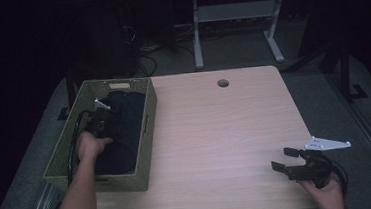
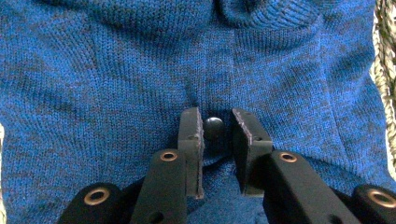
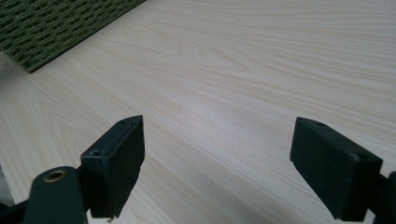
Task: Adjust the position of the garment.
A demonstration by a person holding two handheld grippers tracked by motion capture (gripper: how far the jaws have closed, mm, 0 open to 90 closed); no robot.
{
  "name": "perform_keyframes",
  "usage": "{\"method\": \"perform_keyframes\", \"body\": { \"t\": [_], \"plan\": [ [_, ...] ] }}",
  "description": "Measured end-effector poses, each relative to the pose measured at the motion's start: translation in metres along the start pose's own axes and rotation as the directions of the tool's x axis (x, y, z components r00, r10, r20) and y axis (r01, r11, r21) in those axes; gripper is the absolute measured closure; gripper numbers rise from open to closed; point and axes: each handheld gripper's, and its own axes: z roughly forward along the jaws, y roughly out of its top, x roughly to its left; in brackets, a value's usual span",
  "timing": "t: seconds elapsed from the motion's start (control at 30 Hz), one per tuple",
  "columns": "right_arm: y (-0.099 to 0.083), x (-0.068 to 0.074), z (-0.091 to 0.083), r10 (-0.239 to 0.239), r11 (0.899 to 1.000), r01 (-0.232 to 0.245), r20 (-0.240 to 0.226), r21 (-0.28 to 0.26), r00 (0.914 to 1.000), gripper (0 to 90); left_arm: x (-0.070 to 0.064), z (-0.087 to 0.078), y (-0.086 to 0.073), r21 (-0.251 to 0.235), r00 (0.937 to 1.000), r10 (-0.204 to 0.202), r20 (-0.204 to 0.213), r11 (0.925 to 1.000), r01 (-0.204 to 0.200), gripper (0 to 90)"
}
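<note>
A dark blue knit garment (image 1: 124, 117) lies bunched inside a green woven basket (image 1: 147, 118) at the table's left side. My left gripper (image 1: 108, 110) is down in the basket on top of it. In the left gripper view its jaws (image 2: 217, 114) stand close together, pinching a fold of the blue garment (image 2: 116, 79) with a small black button (image 2: 214, 126) between them. My right gripper (image 1: 284, 159) rests low over the table's near right corner, open, with bare wood between its jaws (image 3: 217, 154).
The light wood table (image 1: 216, 132) has a round cable hole (image 1: 223, 83) near its far edge. A corner of the basket (image 3: 56, 23) appears at the top left of the right gripper view. Desk legs and cables stand on the dark floor beyond.
</note>
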Motion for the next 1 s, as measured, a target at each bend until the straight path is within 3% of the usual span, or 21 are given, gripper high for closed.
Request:
{"method": "perform_keyframes", "body": {
  "t": [0.4, 0.67, 0.8, 0.93, 1.0],
  "plan": [
    [0.0, 0.0, 0.0, 0.003, 1.0, -0.003, 0.002, -0.003, 1.0, 17.5, 0.003, -0.004, -0.003, -0.025, 0.9976, -0.063, 0.028, 0.9977, 0.063, 76.6],
    [0.001, 0.0, 0.001, -0.002, 1.0, 0.002, -0.001, -0.006, 1.0, 17.5, 0.005, -0.019, -0.002, -0.076, 0.9946, -0.083, 0.062, 0.9932, 0.088, 76.7],
    [0.001, 0.0, 0.001, 0.001, 1.0, -0.001, -0.002, -0.007, 1.0, 17.5, 0.008, -0.033, -0.005, -0.128, 0.9884, -0.097, 0.117, 0.9855, 0.112, 76.7],
    [0.001, 0.0, 0.002, 0.0, 1.0, 0.0, -0.003, -0.006, 1.0, 17.4, 0.009, -0.044, -0.006, -0.162, 0.9834, -0.106, 0.147, 0.9782, 0.13, 76.6],
    [0.001, 0.0, 0.003, 0.001, 1.0, -0.001, -0.003, -0.002, 1.0, 17.5, 0.009, -0.054, -0.007, -0.2, 0.978, -0.113, 0.175, 0.9686, 0.148, 76.6]
  ]
}}
